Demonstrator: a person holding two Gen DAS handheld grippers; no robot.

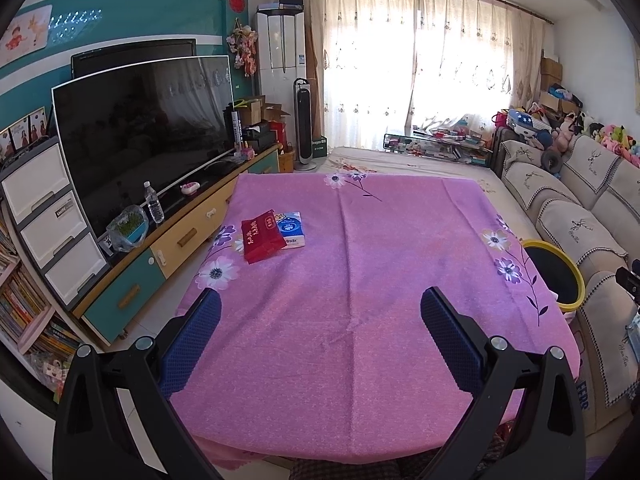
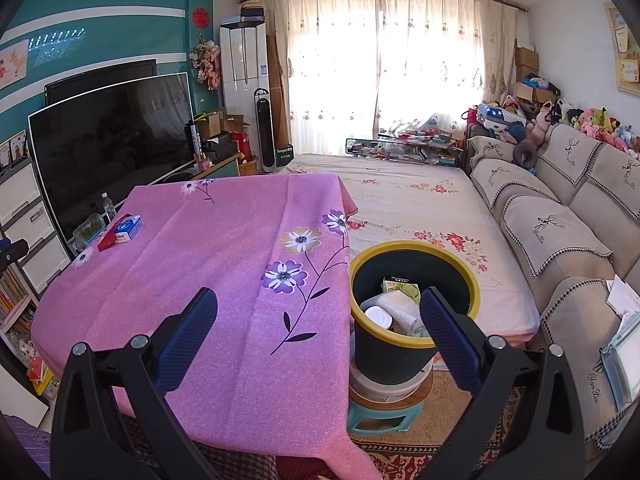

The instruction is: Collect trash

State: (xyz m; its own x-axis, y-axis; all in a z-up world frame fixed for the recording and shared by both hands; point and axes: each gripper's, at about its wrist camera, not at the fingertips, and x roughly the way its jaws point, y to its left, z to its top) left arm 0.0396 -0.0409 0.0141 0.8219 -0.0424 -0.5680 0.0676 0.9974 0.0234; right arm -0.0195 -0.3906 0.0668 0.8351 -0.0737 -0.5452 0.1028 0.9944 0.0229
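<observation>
surface: a table under a pink cloth (image 1: 360, 280) printed with purple and white flowers; the cloth hangs over the near edge in both views.
room: a large dark tv (image 1: 140, 136) on a low cabinet at 10 o'clock in the left wrist view, bright curtained window (image 1: 420, 72) at 12 o'clock, beige sofa (image 1: 580, 220) with plush toys along the right side at 2 to 3 o'clock, a floral-sheeted mattress (image 2: 420, 216) beyond the table.
on the table: a red tissue pack (image 1: 262, 236) lying flat, touching a blue and white tissue pack (image 1: 292, 230) on its right; both at 11 o'clock from the left gripper, well apart from its fingers.
bin: a dark trash bin with a yellow rim (image 2: 476, 280) stands just beside the table's right edge, raised on a stool; inside it lie a white cup, crumpled white paper and a green carton (image 2: 400, 286).
left gripper (image 1: 320, 320): jaws spread wide, nothing between them, over bare pink cloth.
right gripper (image 2: 318, 320): jaws spread wide and empty; its right finger sits in front of the bin's opening at 2 o'clock, its left finger over the cloth.
</observation>
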